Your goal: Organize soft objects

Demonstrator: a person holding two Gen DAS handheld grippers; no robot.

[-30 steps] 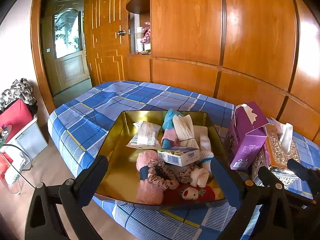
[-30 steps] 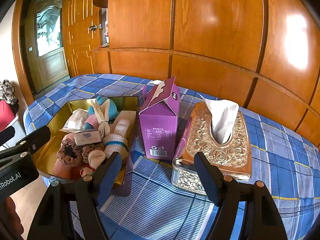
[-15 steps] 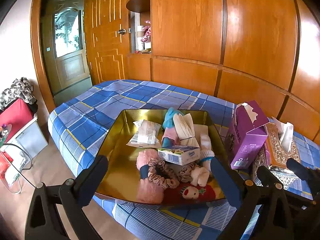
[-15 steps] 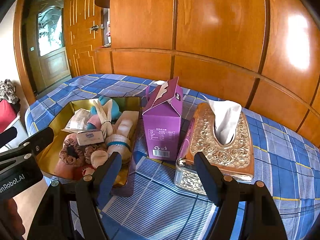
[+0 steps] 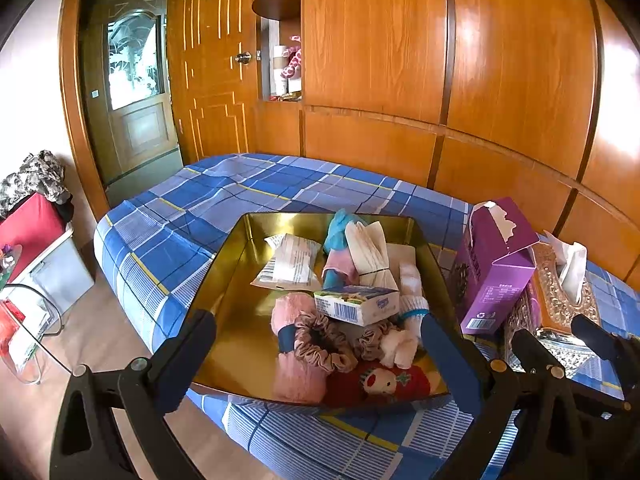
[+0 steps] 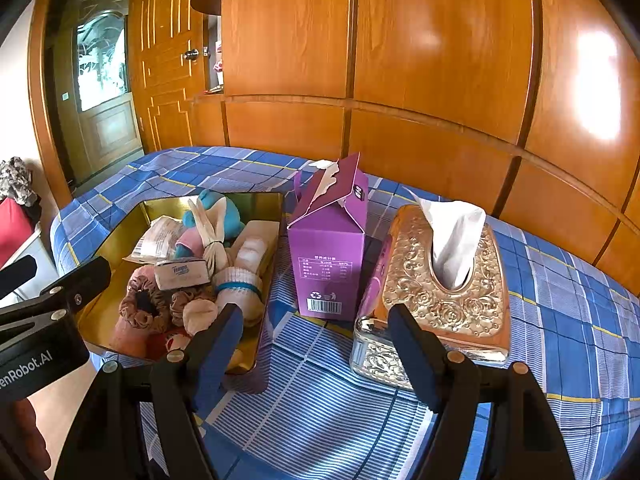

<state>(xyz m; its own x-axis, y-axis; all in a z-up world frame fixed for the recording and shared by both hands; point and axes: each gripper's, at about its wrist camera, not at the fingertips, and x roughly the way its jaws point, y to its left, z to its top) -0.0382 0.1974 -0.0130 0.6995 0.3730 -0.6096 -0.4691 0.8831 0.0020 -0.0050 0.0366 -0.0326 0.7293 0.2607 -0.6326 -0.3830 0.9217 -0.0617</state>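
Two grippers hovered over the bed with the blue checked sheet (image 6: pixel 320 392), and both had their jaws spread wide with nothing between them. The left gripper (image 5: pixel 320 354) hung in front of the gold tray (image 5: pixel 240 292), near its front edge. The right gripper (image 6: pixel 316 344) was over the sheet, between the tray and the ornate tissue box (image 6: pixel 444 292), and touched nothing.

The soft things were all piled in the right half of the tray. A brown scrunchie (image 5: pixel 324 346) lay on a pink cloth (image 5: pixel 294 376), and beside it a second scrunchie (image 5: pixel 370 344) and a small white sock (image 5: pixel 400 350). A red plush piece with a white face (image 5: pixel 384 382) lay at the front wall. On top of the pile rested a small tissue packet (image 5: pixel 358 304). Behind it were rolled white socks (image 5: pixel 412 280), a bundle of cream cloth tied with a band (image 5: pixel 370 256), a teal item (image 5: pixel 338 232) and a flat printed sachet (image 5: pixel 292 262).

A purple carton (image 6: pixel 330 248) with a torn top stood upright on the sheet just beside the tray, and the tissue box was on its other side, with a white tissue (image 6: pixel 456 240) sticking up.
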